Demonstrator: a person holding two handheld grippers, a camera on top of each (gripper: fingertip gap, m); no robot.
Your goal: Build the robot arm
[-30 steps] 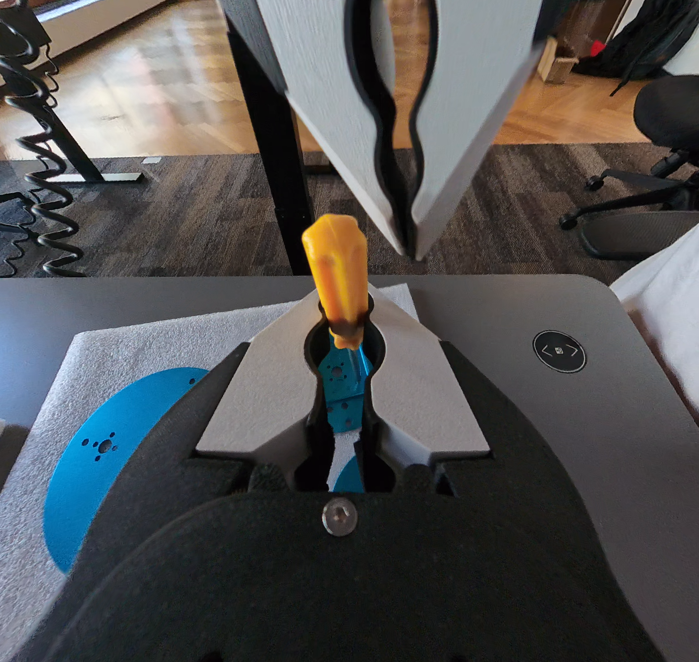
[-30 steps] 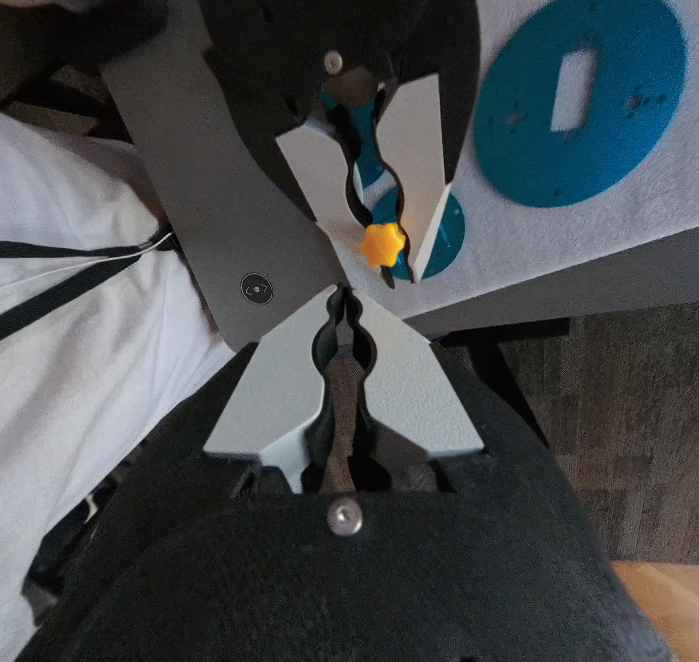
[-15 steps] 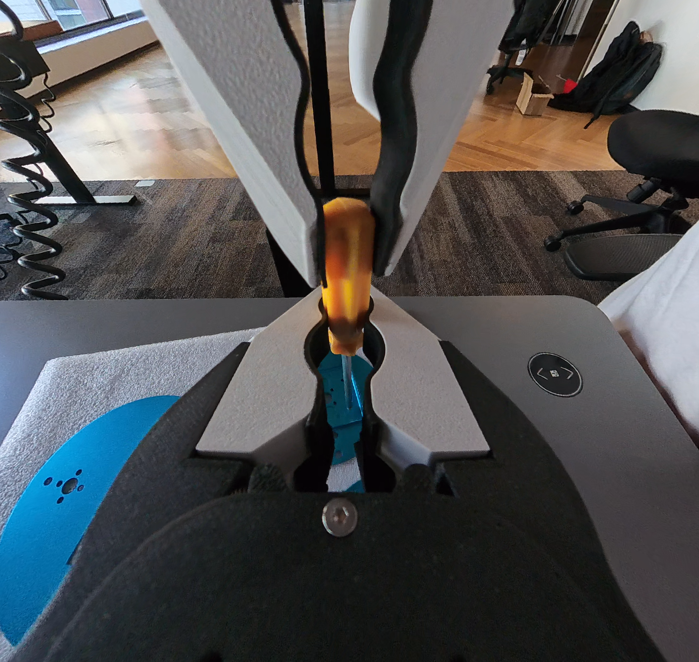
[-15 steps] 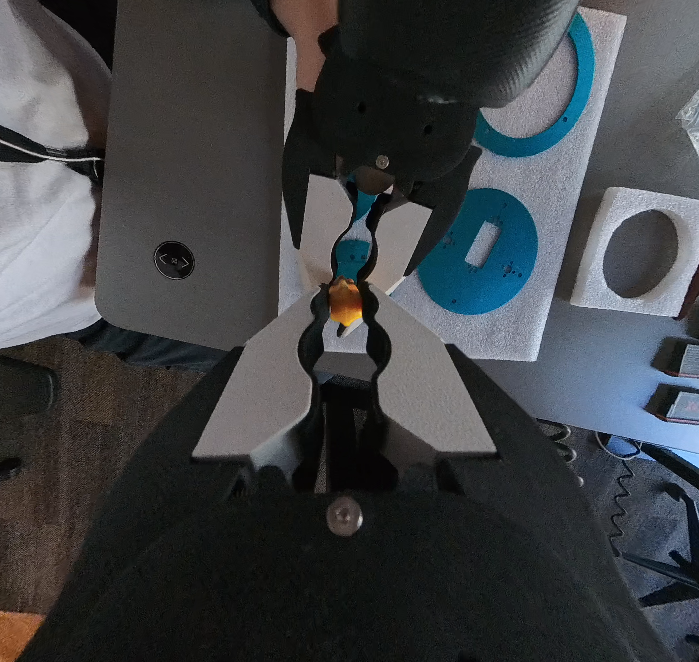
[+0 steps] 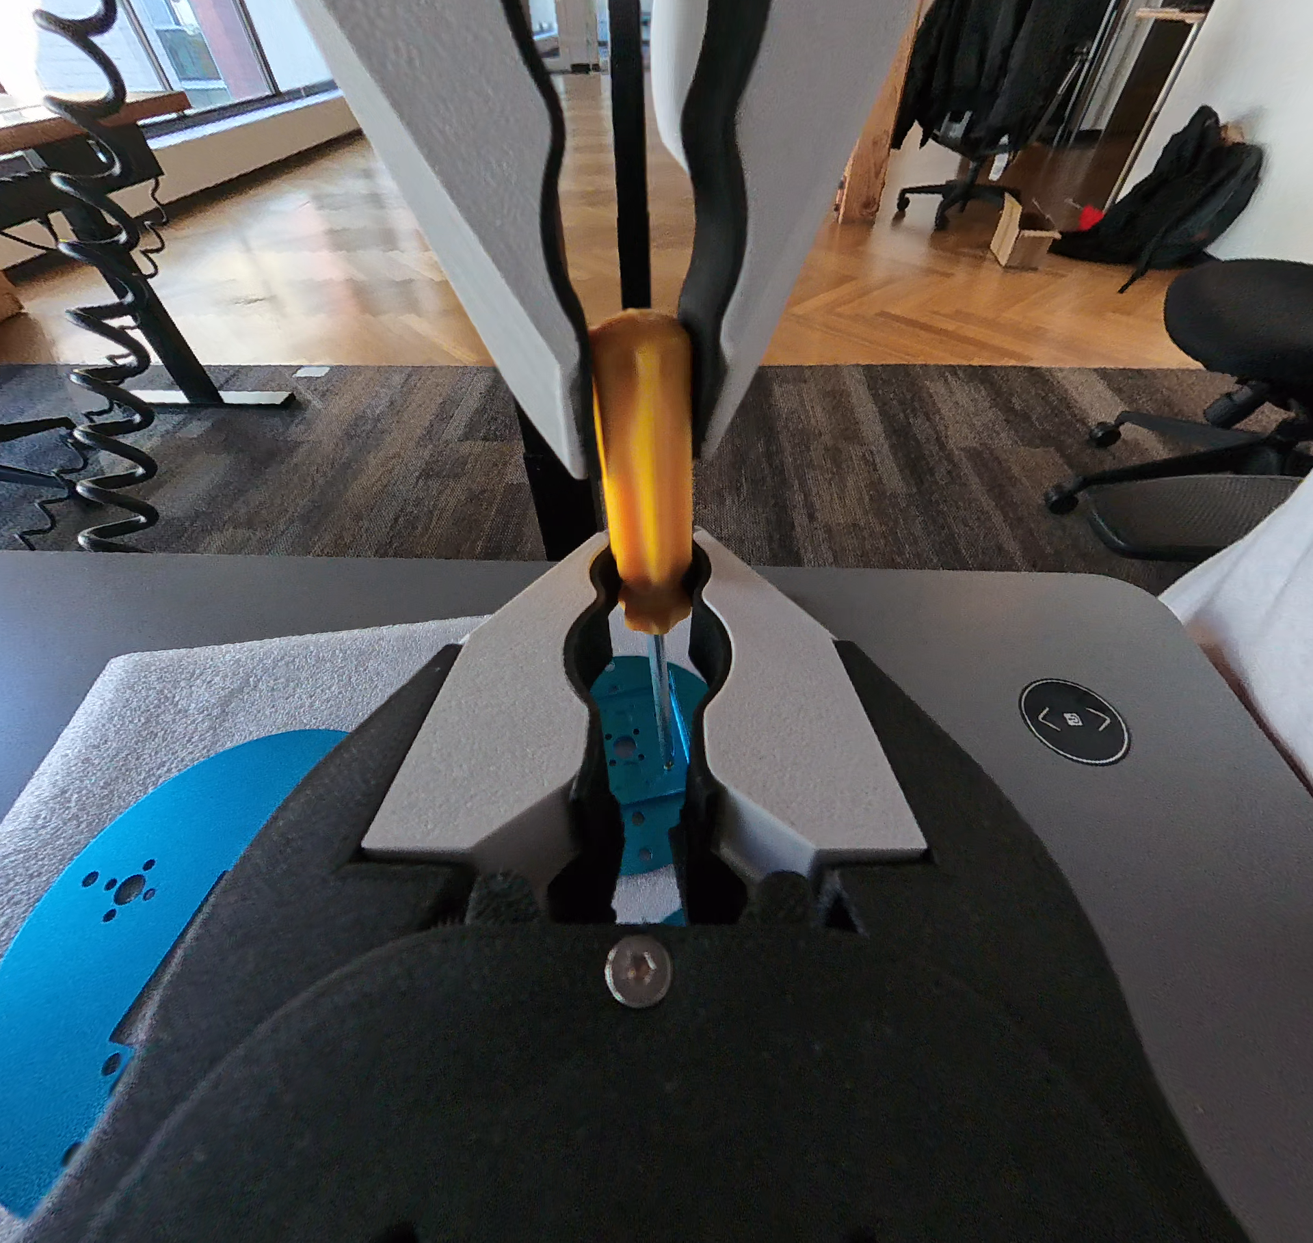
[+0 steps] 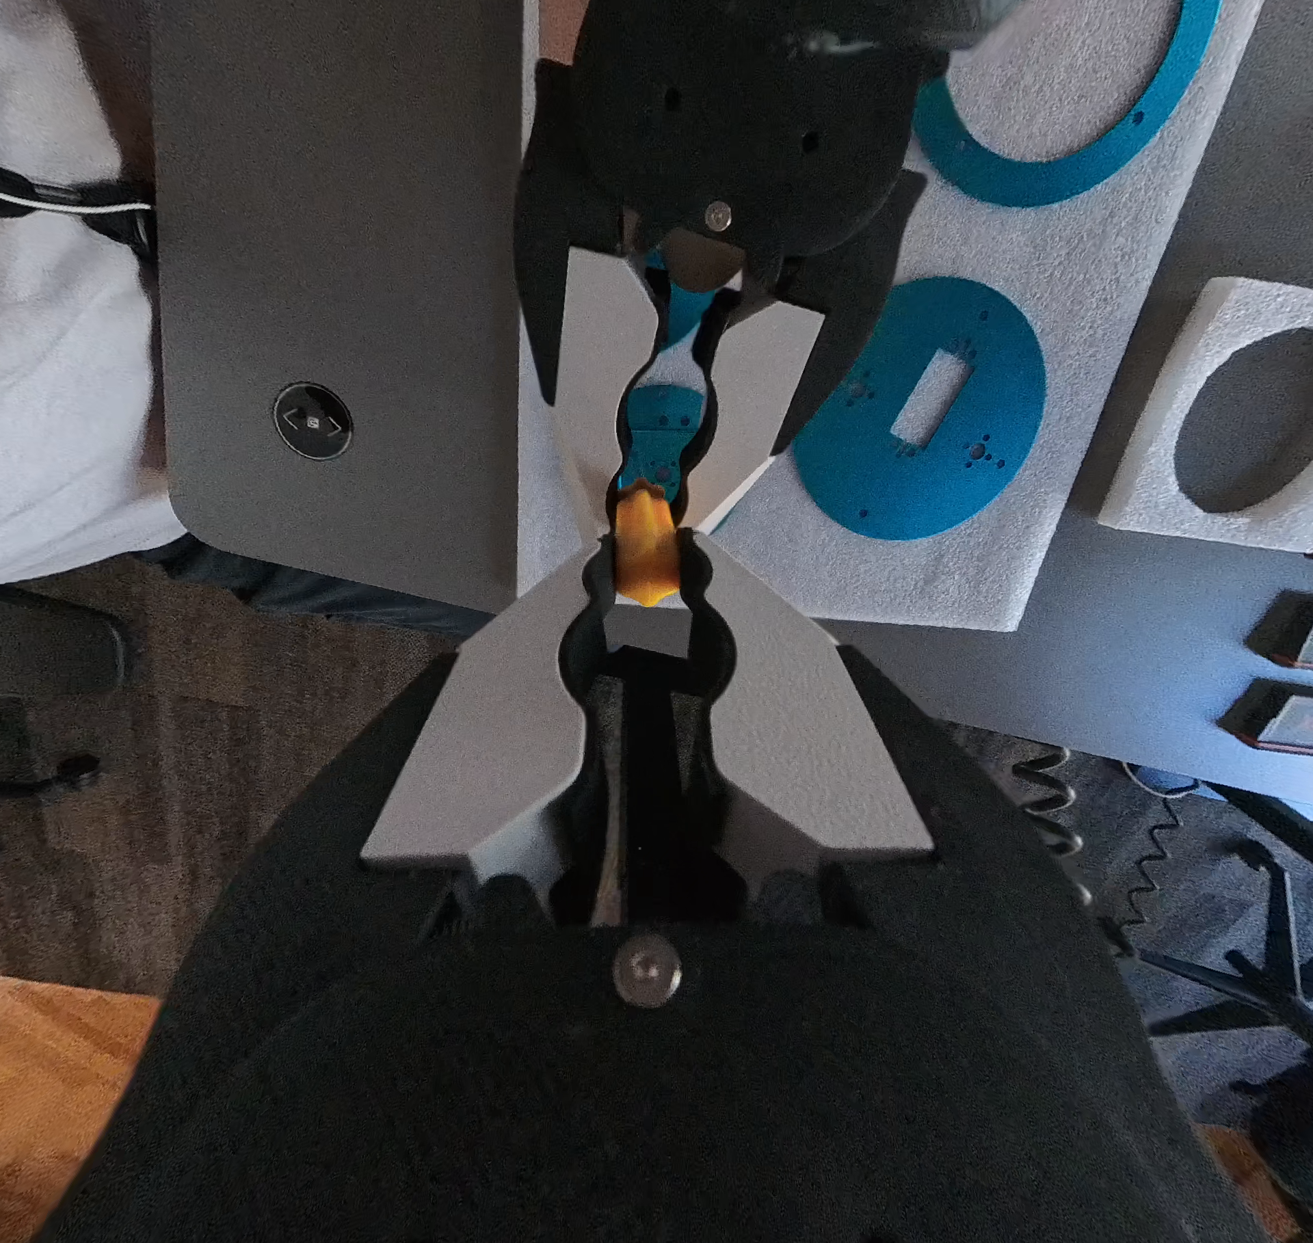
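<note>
Now both grippers clamp orange screwdriver (image 5: 643, 456): left gripper (image 5: 648, 562) low, right gripper (image 6: 645, 555) high.

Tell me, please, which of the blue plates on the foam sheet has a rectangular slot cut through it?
The solid blue disc beside the left gripper; the blue ring farther along has a large round opening instead.

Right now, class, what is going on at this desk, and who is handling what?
A person works two hand-held grippers over a grey desk. Both grip one orange-handled screwdriver: the left gripper is shut on the handle's lower end, the right gripper on its top. The screwdriver stands upright, its tip on a small blue bracket above a white foam sheet. A blue disc and blue ring lie on that sheet.
</note>
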